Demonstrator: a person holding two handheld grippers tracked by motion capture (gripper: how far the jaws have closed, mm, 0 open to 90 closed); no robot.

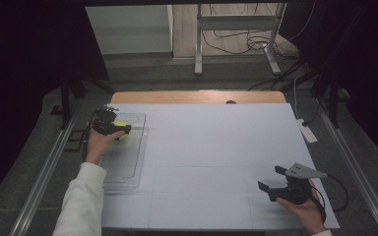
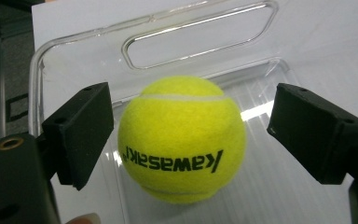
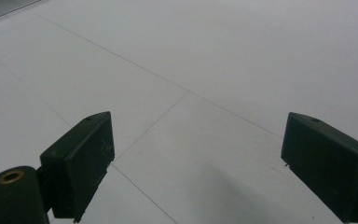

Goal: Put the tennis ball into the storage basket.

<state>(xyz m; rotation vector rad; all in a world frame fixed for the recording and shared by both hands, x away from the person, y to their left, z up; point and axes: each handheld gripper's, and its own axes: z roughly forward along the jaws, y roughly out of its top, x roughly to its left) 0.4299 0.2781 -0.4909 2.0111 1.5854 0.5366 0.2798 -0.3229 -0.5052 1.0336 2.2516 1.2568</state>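
Where the white counter spreads wide: clear plastic tray at its left edge, yellow Kawasaki tennis ball resting inside near the tray's handle end. Left gripper released, jaws either side of the ball, gaps visible. Right gripper spread open over bare counter, well apart.

Tennis ball half hidden behind left gripper in high view.

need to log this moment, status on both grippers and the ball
Left gripper open, jaws either side of tennis ball, not touching. Ball sits in clear tray. Right gripper open over bare table. Nothing in the way.
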